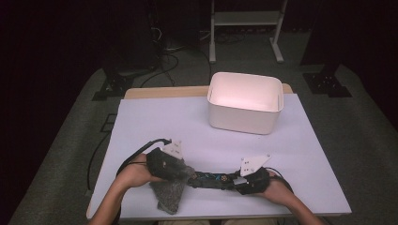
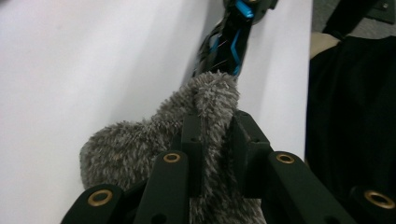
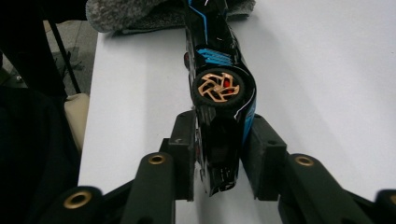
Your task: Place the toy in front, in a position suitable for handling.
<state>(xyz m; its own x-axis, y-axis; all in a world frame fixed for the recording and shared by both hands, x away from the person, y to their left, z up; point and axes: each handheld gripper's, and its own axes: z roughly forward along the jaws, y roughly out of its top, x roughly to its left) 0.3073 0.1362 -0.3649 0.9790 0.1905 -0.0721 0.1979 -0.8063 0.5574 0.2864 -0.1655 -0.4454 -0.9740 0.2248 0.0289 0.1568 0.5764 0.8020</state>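
Between the left tongs (image 2: 212, 135), the two black pads are pinched on a fold of a grey fuzzy cloth (image 2: 140, 149), whose pile bulges out on either side of them. Across from them, the right tongs (image 3: 218, 154) are clamped on one end of a black toy car (image 3: 219, 93) with blue stripes and a copper-spoked wheel; the car is turned on its side, so that the wheel faces up at the camera.

From above, the left tongs (image 1: 164, 164) and the right tongs (image 1: 244, 180) face each other near the front edge of the white surface (image 1: 187, 126). The toy car (image 1: 211, 180) lies between them, its long axis running left to right, from one pair of tongs toward the other. The cloth (image 1: 171, 190) sits at the car's left end, so the left hand is the nearer one to it, and any wiping stroke would likely run along the car's length toward the right tongs.

Whether the cloth wraps over the car's far end or only touches it is hard to tell: the pile hides that end. The car's underside and its other wheels are out of sight. Farther back, well apart from both hands, a white bin (image 1: 245, 101) stands open and looks empty, though its floor is only partly visible.
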